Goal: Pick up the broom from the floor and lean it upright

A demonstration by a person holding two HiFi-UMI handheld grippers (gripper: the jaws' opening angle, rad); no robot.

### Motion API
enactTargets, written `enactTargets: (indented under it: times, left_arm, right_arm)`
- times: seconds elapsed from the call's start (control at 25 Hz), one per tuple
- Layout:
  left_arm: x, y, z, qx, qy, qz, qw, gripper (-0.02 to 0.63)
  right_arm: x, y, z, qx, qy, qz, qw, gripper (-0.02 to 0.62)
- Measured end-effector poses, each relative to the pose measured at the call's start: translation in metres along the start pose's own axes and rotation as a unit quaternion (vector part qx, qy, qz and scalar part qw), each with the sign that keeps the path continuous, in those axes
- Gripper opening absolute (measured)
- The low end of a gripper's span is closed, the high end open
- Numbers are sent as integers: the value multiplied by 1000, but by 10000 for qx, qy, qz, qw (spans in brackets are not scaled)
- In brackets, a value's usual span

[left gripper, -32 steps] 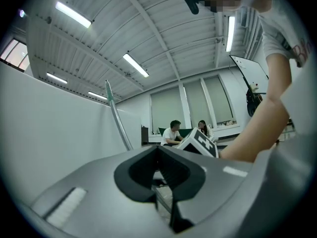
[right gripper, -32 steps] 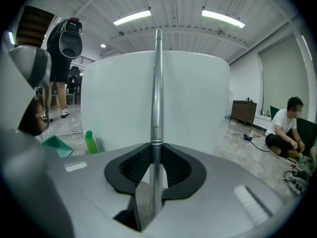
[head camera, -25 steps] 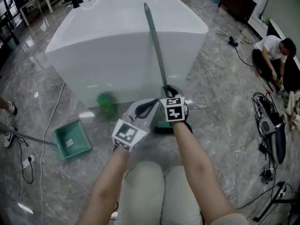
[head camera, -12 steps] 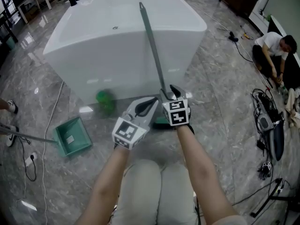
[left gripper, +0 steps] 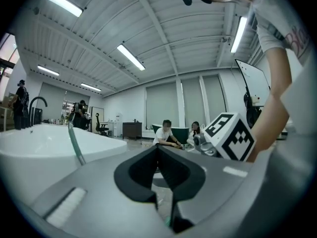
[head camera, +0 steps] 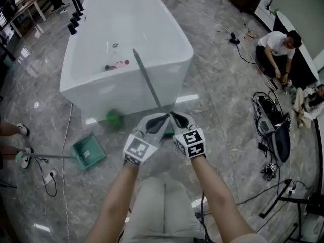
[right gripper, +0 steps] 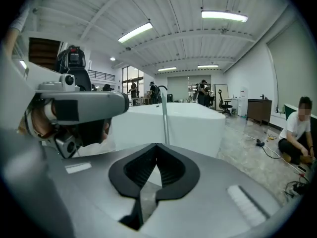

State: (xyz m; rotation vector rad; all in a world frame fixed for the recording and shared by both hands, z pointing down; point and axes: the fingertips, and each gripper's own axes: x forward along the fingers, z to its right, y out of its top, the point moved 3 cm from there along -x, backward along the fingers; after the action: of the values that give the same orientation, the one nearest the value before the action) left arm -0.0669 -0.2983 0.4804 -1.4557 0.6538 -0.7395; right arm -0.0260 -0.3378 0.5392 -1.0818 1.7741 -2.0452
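Looks all but done: nothing left on the floor to lift, going by the broom (head camera: pixel 147 80) propped at a slant against the near wall of the white bathtub (head camera: pixel 126 92), handle tip above the rim, head mostly hidden behind the left gripper (head camera: pixel 154 121) and right gripper (head camera: pixel 177 118). Probably remains only to back off and watch for slipping on the glossy tile.

Closed tip to tip at the left gripper (left gripper: pixel 158 148), with nothing between; handle off to its left. Same at the right gripper (right gripper: pixel 156 146): shut, empty, aimed at the handle farther ahead, apart from it. No contact with the broom from either of the 2. On the near left floor, a green dustpan (head camera: pixel 88 151).
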Motion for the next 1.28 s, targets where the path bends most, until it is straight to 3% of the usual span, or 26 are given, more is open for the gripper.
enactTargets:
  times: [0.44,0.64,0.88,1.28]
  left_arm:
    - [-48,206,43,304,-32,257,9992,-2]
    - [-72,284,54,103,271,550,9981,-2]
    - [-92,330,70,150,304,555,9979,-1]
    - [-104,379,78,421,346,994,9936,-2]
  right_arm:
    - [-155,191,-60,-325,302,827,9956,2]
    - [-210,259,-79,-413,303,1230,9911,2]
    - [-258,313,-93,-494,124,1579,9861,2]
    - [-278,348,-101,-584,245,1895,9798,0]
